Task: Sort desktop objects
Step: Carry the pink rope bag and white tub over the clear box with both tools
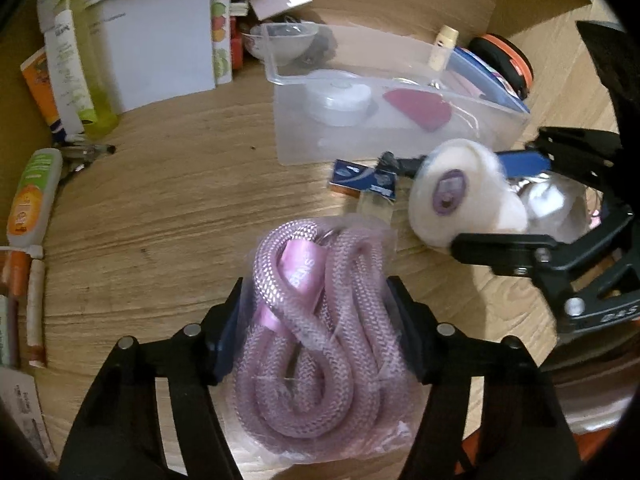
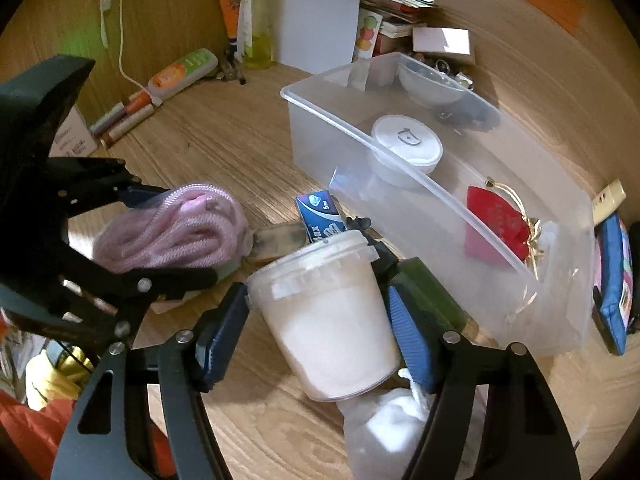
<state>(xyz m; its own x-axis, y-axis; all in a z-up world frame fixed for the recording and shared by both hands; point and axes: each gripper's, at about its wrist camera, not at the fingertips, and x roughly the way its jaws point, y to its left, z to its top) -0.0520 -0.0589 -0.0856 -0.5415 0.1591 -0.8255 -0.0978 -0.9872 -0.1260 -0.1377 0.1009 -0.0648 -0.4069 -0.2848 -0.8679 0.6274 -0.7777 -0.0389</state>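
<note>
sorting partly done: clear bin holds a round tub and red pouch. left gripper jaws clamp bagged pink rope; right gripper jaws clamp white lidded container, both above the table, not yet binned.

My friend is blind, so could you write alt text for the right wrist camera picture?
The right gripper clamps a white lidded tub above a wooden desk. Beside it, the left gripper holds bagged pink rope; a clear plastic bin sits behind.
</note>
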